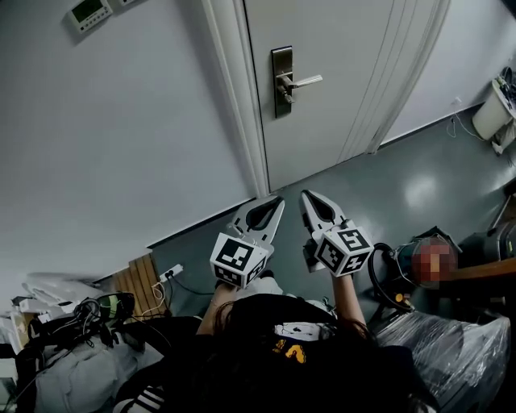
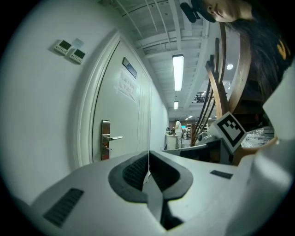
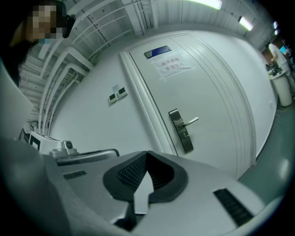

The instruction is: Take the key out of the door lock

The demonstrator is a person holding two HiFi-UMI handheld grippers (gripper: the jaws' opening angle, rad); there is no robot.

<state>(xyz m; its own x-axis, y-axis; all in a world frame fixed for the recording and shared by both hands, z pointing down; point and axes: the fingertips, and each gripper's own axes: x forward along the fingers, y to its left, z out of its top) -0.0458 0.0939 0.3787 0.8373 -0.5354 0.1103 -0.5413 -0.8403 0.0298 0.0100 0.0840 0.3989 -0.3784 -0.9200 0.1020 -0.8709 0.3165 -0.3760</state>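
Note:
A white door (image 1: 339,73) carries a metal lock plate (image 1: 281,81) with a lever handle (image 1: 302,81) pointing right. A small stub, probably the key (image 1: 288,98), sticks out just under the handle; it is too small to make out. Both grippers hang side by side well short of the door, tips aimed at it. My left gripper (image 1: 278,202) is shut and empty, its pads meeting (image 2: 148,156). My right gripper (image 1: 307,195) is shut and empty too (image 3: 147,154). The lock plate (image 2: 106,139) (image 3: 181,131) shows ahead of each gripper, far off.
Two wall control panels (image 1: 89,12) sit left of the door frame. Wooden slats (image 1: 142,282), a power strip (image 1: 171,273) and tangled cables with bags (image 1: 72,323) fill the lower left. A white bin (image 1: 492,113) and a plastic-wrapped bundle (image 1: 451,355) stand at the right.

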